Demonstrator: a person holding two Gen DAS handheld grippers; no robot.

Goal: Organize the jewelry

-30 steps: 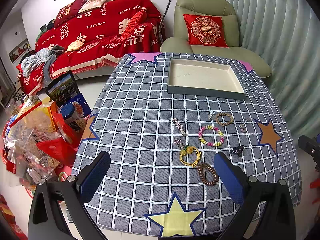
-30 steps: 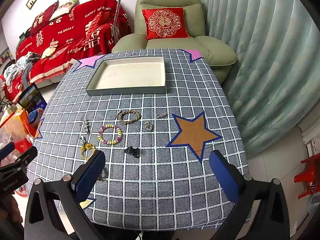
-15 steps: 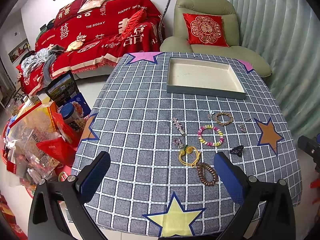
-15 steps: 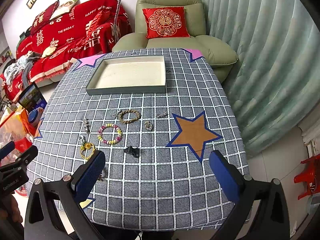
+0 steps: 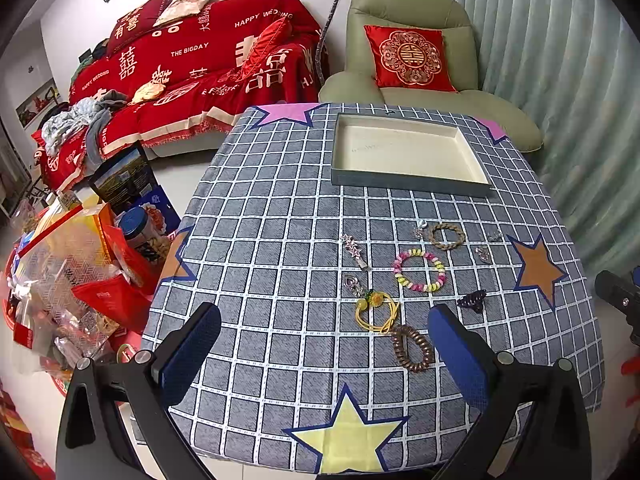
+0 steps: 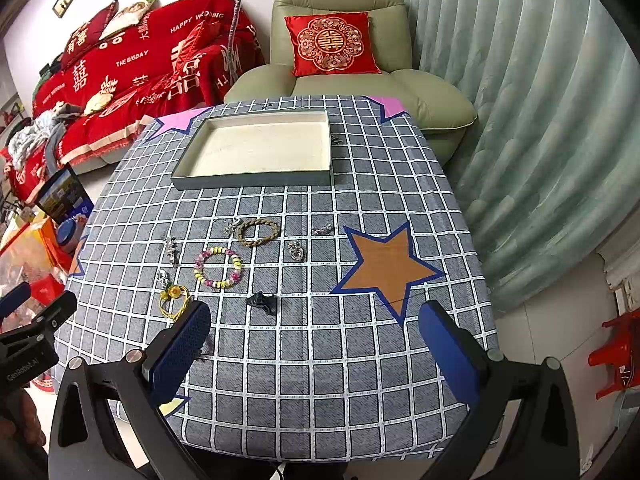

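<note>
We see a shallow cream-lined tray (image 5: pixel 408 148) lying bare at 12 o'clock; below it bracelets (image 5: pixel 419 271), hair ties (image 5: pixel 376 312), a black clip (image 5: pixel 472 300) and pendants (image 6: pixel 296 251) lie scattered flat.

The near part of the checked tablecloth (image 6: pixel 320 360) lay bare, so the right gripper (image 6: pixel 316 344) had open passage beneath its wide-spread fingers. Ahead, a loose scatter blocked the middle: a black hair clip (image 6: pixel 264 303), a pastel bead bracelet (image 6: pixel 218 267) and a braided bracelet (image 6: pixel 258 232). Beyond them a bare strip ran before the shallow tray (image 6: pixel 256 179).
</note>
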